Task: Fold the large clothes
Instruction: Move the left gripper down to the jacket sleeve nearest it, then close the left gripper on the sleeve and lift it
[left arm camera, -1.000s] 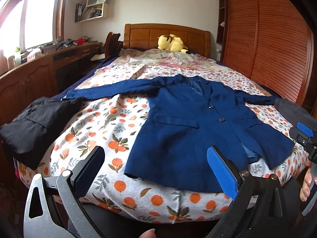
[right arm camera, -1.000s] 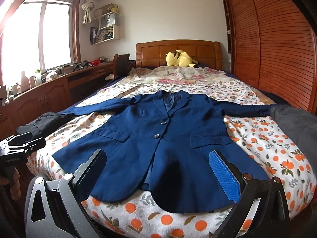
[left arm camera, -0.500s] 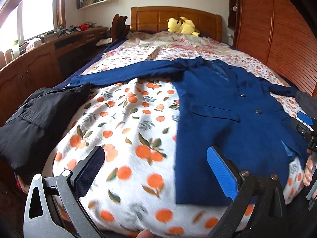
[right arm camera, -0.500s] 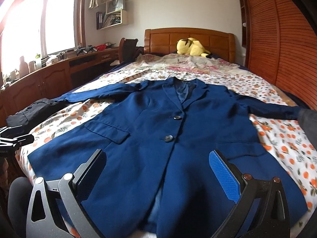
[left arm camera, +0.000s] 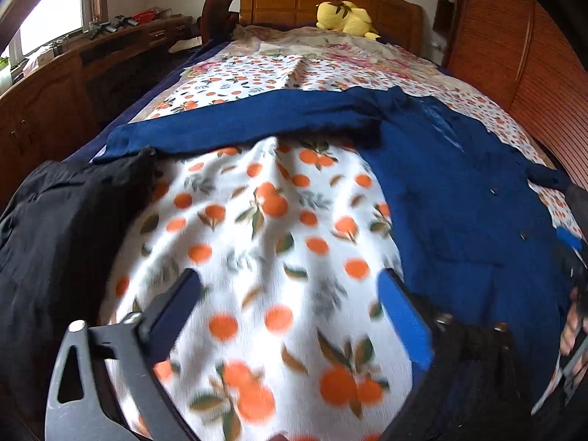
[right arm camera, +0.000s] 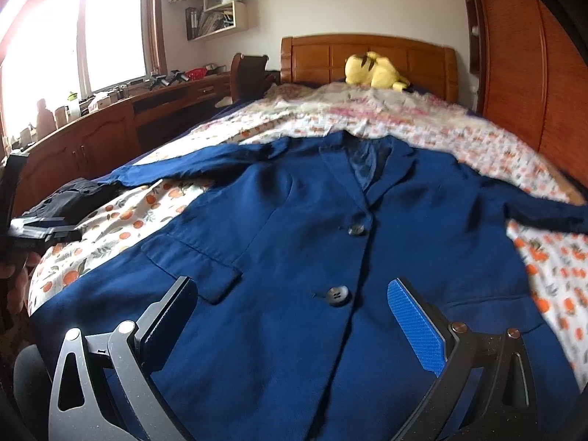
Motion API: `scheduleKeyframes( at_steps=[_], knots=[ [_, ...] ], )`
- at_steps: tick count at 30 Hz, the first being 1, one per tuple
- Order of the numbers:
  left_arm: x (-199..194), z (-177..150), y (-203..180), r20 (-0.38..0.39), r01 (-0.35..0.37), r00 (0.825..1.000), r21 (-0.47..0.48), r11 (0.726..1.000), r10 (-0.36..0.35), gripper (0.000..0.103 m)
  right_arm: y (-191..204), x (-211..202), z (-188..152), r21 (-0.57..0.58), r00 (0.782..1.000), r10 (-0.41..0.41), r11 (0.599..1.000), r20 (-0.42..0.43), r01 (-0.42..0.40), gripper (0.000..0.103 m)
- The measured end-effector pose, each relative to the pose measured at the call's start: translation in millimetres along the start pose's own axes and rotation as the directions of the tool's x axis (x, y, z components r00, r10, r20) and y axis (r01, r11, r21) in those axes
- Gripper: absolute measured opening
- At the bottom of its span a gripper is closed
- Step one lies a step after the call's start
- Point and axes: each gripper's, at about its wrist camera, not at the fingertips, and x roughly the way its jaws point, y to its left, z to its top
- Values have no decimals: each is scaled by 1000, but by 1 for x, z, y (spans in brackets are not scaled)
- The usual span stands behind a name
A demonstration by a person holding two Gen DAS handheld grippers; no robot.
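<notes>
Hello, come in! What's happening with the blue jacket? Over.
Both hand-held grippers open, left, right, left's jaws just narrowing. Blue jacket flat on bed, unfolded. Black clothes touch its sleeve.

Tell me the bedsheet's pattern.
Bedsheet: white with oranges and green leaves, clearest in the left wrist view.

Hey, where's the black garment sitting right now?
The black garment lies bunched at the bed's left edge in the left wrist view, its top touching the cuff of the blue jacket sleeve; the right wrist view shows it far left too.
</notes>
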Motion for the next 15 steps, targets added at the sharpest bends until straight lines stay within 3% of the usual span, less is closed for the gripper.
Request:
scheduleKeyframes(
  at_steps=[3, 8, 15],
  knots=[
    [19, 23, 6, -13, 9, 1000, -3, 1000, -9, 82, 3, 4, -11, 3, 1000, -16, 1000, -16, 16, 103],
    [51, 65, 19, 20, 21, 1000, -48, 999, -20, 77, 14, -8, -17, -47, 998, -58, 997, 13, 59, 103],
    [109, 100, 55, -24, -7, 1000, -247, 969, 1, 69, 18, -6, -17, -72, 998, -63, 995, 0, 63, 103]
  ],
)
